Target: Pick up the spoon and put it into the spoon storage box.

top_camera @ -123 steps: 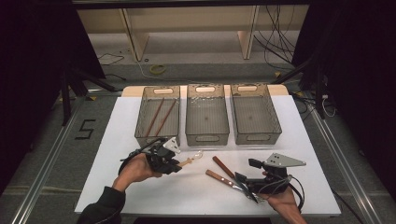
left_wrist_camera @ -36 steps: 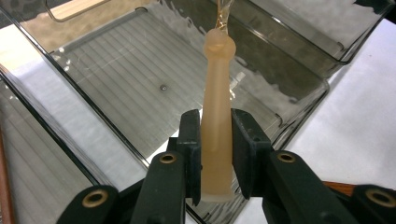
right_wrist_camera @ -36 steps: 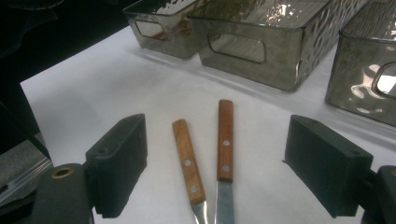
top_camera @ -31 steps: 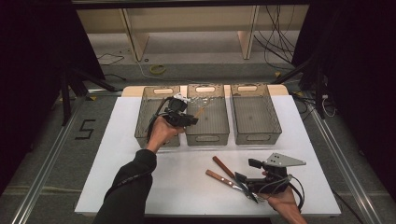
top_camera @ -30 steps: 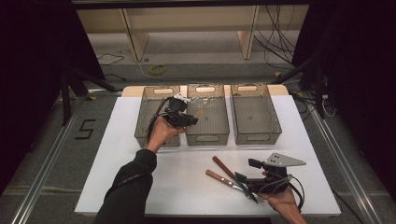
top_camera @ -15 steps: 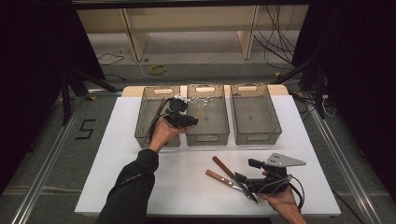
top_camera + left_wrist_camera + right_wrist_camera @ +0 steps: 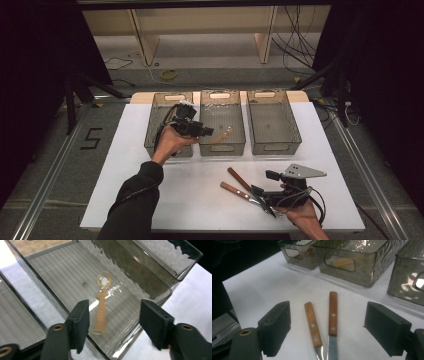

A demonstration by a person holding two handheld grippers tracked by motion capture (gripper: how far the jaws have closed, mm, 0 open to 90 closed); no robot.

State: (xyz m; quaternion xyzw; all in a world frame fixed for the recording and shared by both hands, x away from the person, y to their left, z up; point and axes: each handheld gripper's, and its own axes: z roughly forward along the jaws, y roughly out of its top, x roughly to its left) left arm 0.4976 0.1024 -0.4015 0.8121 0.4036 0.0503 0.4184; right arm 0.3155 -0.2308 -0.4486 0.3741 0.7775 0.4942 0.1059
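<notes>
My left tool (image 7: 113, 322) has just opened, dropping the spoon (image 7: 102, 307) into the middle bin (image 7: 160, 293); my right tool (image 7: 327, 327) gapes over two knives (image 7: 322, 320).

The middle bin (image 7: 160, 287) is smoky, see-through plastic, glossy, with a finely ribbed floor and rippled walls that catch the light. Inside it lies a pale orange spoon-like utensil (image 7: 101, 312), semi-translucent smooth plastic with a ridged handle. The left hand-held gripper (image 7: 112, 322) has matt black pads (image 7: 81, 321) with a slightly grainy, rubbery look. Near the right hand-held gripper (image 7: 327, 330), two knives (image 7: 333, 315) have reddish-brown wooden handles, smooth and satin, set with small metal rivets, and bright bare-metal blades. The desk (image 7: 274, 282) is covered in a flat white matt sheet, like paper. The right gripper's top plate (image 7: 302, 171) is dull grey.
</notes>
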